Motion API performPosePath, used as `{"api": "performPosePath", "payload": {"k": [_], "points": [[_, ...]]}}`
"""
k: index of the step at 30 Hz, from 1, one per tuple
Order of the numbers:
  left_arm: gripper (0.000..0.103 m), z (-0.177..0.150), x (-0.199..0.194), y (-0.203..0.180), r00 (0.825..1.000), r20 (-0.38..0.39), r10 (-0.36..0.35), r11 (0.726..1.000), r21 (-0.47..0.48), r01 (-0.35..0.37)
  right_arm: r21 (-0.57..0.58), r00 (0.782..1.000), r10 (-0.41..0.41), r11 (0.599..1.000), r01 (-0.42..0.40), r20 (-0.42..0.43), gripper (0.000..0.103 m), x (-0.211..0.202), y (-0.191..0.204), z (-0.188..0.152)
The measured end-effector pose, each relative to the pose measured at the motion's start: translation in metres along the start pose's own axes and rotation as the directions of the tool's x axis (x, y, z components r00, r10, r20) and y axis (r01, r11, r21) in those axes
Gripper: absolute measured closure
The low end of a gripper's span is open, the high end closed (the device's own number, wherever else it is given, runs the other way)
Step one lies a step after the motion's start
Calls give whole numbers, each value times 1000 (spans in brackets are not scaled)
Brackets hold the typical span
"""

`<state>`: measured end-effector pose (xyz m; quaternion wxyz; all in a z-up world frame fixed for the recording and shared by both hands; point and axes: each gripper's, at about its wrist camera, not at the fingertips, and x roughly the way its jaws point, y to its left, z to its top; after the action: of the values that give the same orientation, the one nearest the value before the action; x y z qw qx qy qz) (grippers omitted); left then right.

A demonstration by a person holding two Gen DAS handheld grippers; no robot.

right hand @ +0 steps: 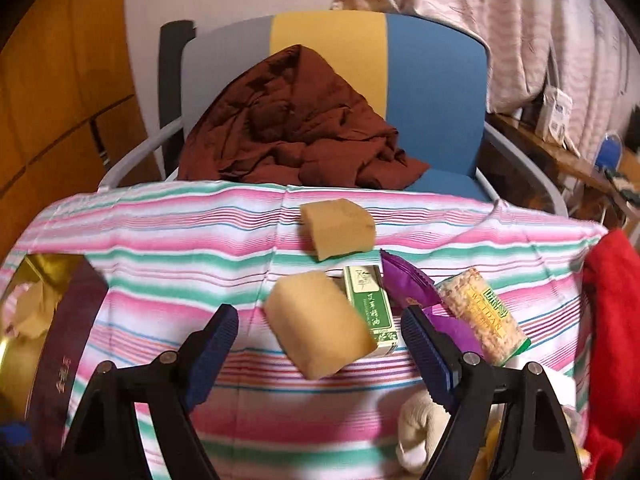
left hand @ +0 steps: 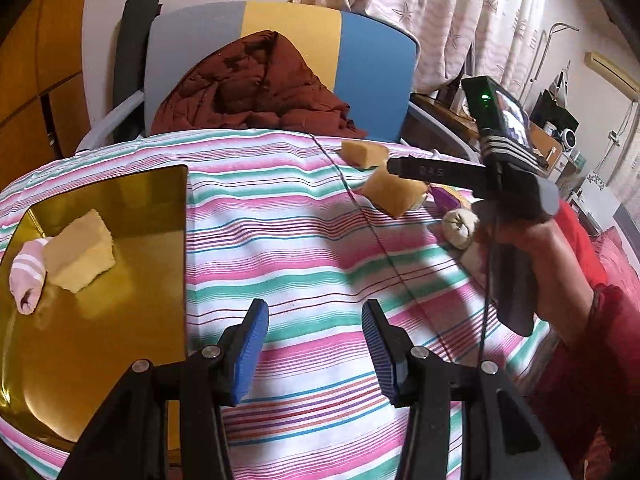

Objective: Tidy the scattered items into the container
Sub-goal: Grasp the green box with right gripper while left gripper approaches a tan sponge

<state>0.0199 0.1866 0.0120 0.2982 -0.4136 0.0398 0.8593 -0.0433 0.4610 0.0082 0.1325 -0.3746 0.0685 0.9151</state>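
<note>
A gold box (left hand: 120, 320) lies at the left of the striped table (left hand: 304, 264); a pale sponge (left hand: 78, 256) and a rolled pink sock (left hand: 28, 276) lie in it. My left gripper (left hand: 316, 344) is open and empty beside the box. My right gripper (right hand: 320, 344) is open, just short of a yellow sponge (right hand: 316, 320), which also shows in the left wrist view (left hand: 394, 192). Behind it lie a second sponge (right hand: 338, 232), a green carton (right hand: 368, 304), a purple packet (right hand: 404, 284) and a corn snack bag (right hand: 480, 312). A cream sock (right hand: 420, 432) lies under the right finger.
A chair (right hand: 432, 92) with a brown garment (right hand: 296, 136) stands behind the table. The gold box (right hand: 24, 344) with its dark side is at the far left of the right wrist view. Red fabric (right hand: 612, 320) is at the right edge.
</note>
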Motion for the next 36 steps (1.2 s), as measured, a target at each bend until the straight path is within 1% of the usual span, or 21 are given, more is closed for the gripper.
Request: {"api": "performPosePath", "payload": {"k": [4,7,9,10,12,13,14,16,18,19,20,21,22,24,25,26,27,28,30,34,36], "points": [[54,0,6,-2,1000,-7,-11,1000,-11,10,-37,999,0,999,-2,-34,19,13,1,-2],[54,0,9,-5,1000,-13,-10,1000,-12,10,-14,997,42,999,-43,-71,19,21,0,-4],[54,0,10,-7,1000,-13,-10,1000,-12,9,35,985,139,990,-136,-98,19,22,-2,-4],[54,-1,10,-7,1000,-13,-5,1000,-11,5,45,980,169,985,-165,-101,19,21,-1,-6],[54,-1,10,-5,1000,-12,-2,1000,-15,2,57,960,261,965,-256,-104,18,16,6,-6],[54,-2,9,-4,1000,-11,2,1000,-19,-2,60,952,288,957,-283,-104,17,14,9,-6],[54,-2,9,-3,1000,-10,10,1000,-23,-10,65,938,331,943,-326,-101,16,12,13,-6],[54,-1,9,-2,1000,-8,14,999,-31,-15,76,919,384,923,-378,-88,16,7,17,-6],[54,-1,8,-1,1000,-6,14,999,-40,-14,96,917,397,915,-392,-39,16,-2,15,-4],[54,-2,8,-1,1000,-5,15,999,-43,-15,107,920,390,916,-386,-18,16,-5,12,-3],[54,-2,7,0,1000,-4,11,999,-48,-11,125,931,366,923,-365,15,16,-10,5,-1],[54,-3,7,0,1000,-2,6,999,-52,-6,143,948,316,937,-319,44,16,-14,-3,0],[54,-3,7,0,1000,-2,5,999,-54,-5,152,959,278,947,-283,54,16,-16,-5,2],[54,-3,8,-1,1000,-3,3,998,-56,-3,181,985,166,968,-171,43,19,-14,-17,2],[54,-3,9,-2,1000,-4,-1,998,-56,1,189,990,141,971,-144,28,23,-12,-19,2],[54,-3,10,-4,1000,-6,-4,999,-54,3,201,993,118,973,-116,1,26,-6,-22,1],[54,-3,11,-5,1000,-9,-5,999,-52,4,207,994,103,974,-95,-28,32,1,-24,0],[54,-3,12,-6,1000,-13,-6,999,-48,5,203,995,89,976,-77,-46,34,6,-23,-1],[54,-2,14,-10,1000,-17,3,1000,-30,-4,181,996,57,982,-45,-65,34,12,-24,-2],[54,-2,17,-16,1000,-25,12,1000,-8,-12,60,995,-54,996,59,-83,34,26,-14,-2],[54,-2,18,-17,1000,-29,7,1000,-11,-7,47,994,-67,996,71,-92,34,33,-18,-1]]}}
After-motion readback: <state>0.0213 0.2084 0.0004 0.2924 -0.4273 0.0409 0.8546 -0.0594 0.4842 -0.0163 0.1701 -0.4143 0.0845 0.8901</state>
